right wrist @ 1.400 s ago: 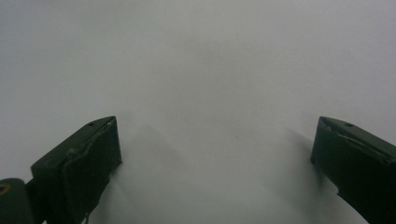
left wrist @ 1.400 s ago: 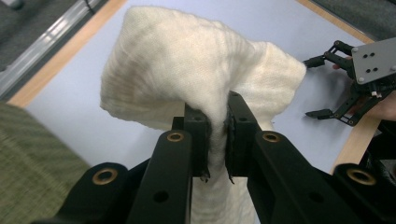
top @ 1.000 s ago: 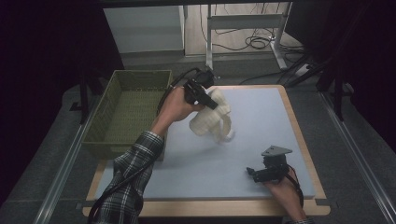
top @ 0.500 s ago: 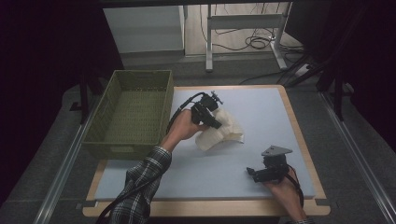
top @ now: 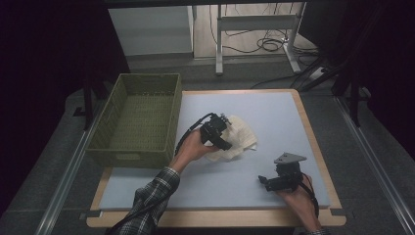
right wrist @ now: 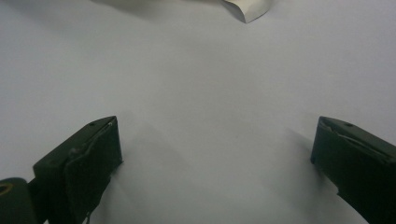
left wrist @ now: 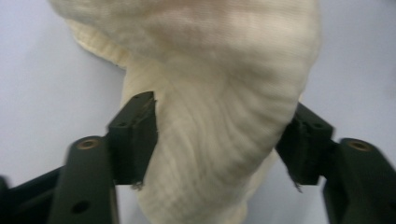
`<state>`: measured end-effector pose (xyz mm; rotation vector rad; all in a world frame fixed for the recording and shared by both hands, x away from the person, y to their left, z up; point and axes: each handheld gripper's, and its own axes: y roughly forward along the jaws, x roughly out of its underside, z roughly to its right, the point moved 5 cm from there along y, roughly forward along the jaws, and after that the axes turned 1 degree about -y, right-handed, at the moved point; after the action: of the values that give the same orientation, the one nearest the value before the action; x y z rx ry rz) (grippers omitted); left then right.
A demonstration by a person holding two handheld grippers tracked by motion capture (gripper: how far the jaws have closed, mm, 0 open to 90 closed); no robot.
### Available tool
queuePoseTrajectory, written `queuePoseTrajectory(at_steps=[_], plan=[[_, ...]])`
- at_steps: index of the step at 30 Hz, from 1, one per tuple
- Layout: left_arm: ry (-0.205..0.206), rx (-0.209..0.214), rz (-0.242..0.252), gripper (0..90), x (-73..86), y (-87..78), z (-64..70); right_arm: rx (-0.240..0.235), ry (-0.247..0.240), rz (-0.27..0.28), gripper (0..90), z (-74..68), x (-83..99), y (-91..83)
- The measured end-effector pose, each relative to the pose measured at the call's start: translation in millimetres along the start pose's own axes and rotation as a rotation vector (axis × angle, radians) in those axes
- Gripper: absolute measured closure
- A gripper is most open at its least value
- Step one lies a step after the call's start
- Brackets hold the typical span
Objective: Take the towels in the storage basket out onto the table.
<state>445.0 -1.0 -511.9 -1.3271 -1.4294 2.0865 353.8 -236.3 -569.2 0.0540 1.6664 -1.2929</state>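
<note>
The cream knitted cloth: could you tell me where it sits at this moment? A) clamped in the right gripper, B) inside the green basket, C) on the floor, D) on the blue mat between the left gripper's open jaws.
D: the cream knitted cloth lies on the blue mat with the left gripper jaws spread either side of it.

The cream ribbed knit cloth point(top: 238, 137) lay crumpled on the table's blue-grey mat, just right of centre, one fold between wide-set jaws.
</note>
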Motion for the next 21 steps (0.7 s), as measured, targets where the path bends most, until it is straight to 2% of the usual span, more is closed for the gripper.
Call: queuePoseTrajectory(at_steps=[2,3,4,5,7,8,11,12,13,14,15,16,17,18,21], plan=[[-0.001,-0.003,0.008,31.5,2.3,-4.4,1.1,-0.001,0.001,0.0,2.4,0.1,-0.1,-0.2],[-0.008,-0.008,0.024,31.6,9.2,-13.9,2.8,-0.003,0.0,-0.002,6.7,1.2,-0.7,-1.1],[-0.008,-0.008,0.024,31.6,9.2,-13.9,2.8,-0.001,0.001,-0.005,10.5,3.1,-2.0,-3.0],[-0.014,-0.01,0.031,31.6,12.8,-17.0,3.3,-0.001,0.001,-0.005,10.5,3.1,-2.0,-3.0],[-0.03,-0.012,0.042,32.3,20.0,-21.5,4.3,-0.013,0.011,0.002,12.9,6.5,-5.9,-5.4],[-0.054,-0.013,0.058,34.2,29.4,-23.8,6.7,-0.02,0.012,0.01,16.6,9.9,-11.5,-7.7],[-0.061,-0.013,0.063,37.8,36.6,-23.1,9.4,-0.038,0.005,0.023,27.2,13.8,-22.0,-9.7],[-0.066,-0.02,0.068,39.6,43.6,-20.9,12.8,-0.055,0.003,0.026,31.0,14.8,-27.5,-9.3],[-0.066,-0.02,0.068,42.0,43.6,-20.9,12.8,-0.055,0.003,0.026,31.0,14.8,-27.5,-9.3],[-0.065,-0.03,0.069,43.4,47.3,-19.7,15.1,-0.078,-0.005,0.023,38.5,16.3,-37.1,-6.9],[-0.064,-0.055,0.076,45.2,51.8,-17.8,18.2,-0.085,-0.015,0.018,42.1,16.9,-41.9,-5.0],[-0.064,-0.065,0.085,47.2,53.3,-17.4,19.0,-0.089,-0.025,0.013,45.8,17.7,-47.0,-2.5],[-0.064,-0.065,0.085,48.8,53.3,-17.4,19.0,-0.089,-0.025,0.013,45.8,17.7,-47.0,-2.5],[-0.078,-0.068,0.107,51.4,57.9,-16.0,20.9,-0.097,-0.037,0.005,52.8,19.3,-57.5,3.3],[-0.1,-0.061,0.131,56.0,65.2,-12.5,21.8,-0.092,-0.048,-0.004,61.6,22.7,-71.9,12.4]])
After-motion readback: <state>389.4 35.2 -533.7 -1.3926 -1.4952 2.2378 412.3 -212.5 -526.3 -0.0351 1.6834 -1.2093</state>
